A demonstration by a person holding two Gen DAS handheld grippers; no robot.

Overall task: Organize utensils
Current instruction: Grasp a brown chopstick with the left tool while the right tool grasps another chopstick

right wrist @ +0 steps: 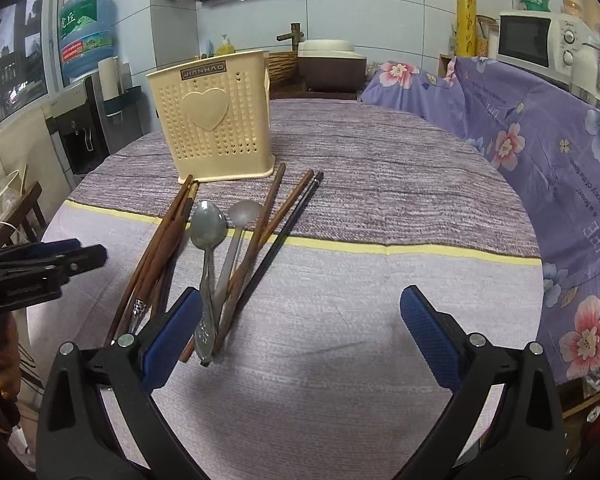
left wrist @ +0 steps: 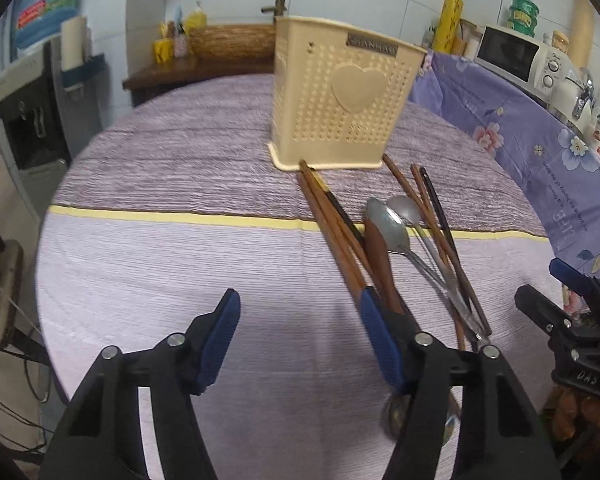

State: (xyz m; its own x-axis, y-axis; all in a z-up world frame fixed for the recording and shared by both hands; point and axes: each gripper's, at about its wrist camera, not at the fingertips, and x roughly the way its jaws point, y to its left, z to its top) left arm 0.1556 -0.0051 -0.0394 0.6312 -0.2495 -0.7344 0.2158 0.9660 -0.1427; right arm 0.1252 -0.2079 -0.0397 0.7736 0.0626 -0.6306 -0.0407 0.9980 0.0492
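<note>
Loose utensils – two metal spoons (right wrist: 208, 232), brown wooden chopsticks (right wrist: 256, 248) | between both tools on table (right wrist: 380, 280) | left tool (left wrist: 300, 336) wide, right tool (right wrist: 300, 340) wide – one cream perforated holder (right wrist: 212, 120) beyond.

The right gripper (right wrist: 300, 336) hung above the purple striped tablecloth (right wrist: 380, 312), its blue-padded fingers (right wrist: 430, 336) spread wide with nothing between them. At eleven o'clock from it stood a cream perforated utensil holder (right wrist: 212, 120) bearing a heart and a nameplate, upright on the cloth. Just in front of the holder lay a loose bundle: brown wooden chopsticks (right wrist: 156, 248) at the left, a metal spoon (right wrist: 207, 232) and a pale spoon (right wrist: 240, 220) side by side, more brown chopsticks (right wrist: 266, 216) and one black chopstick (right wrist: 292, 224) crossing them. The left gripper (right wrist: 40, 268) showed at nine o'clock, its state unclear. A floral purple sheet (right wrist: 540, 152) draped at two o'clock.
</note>
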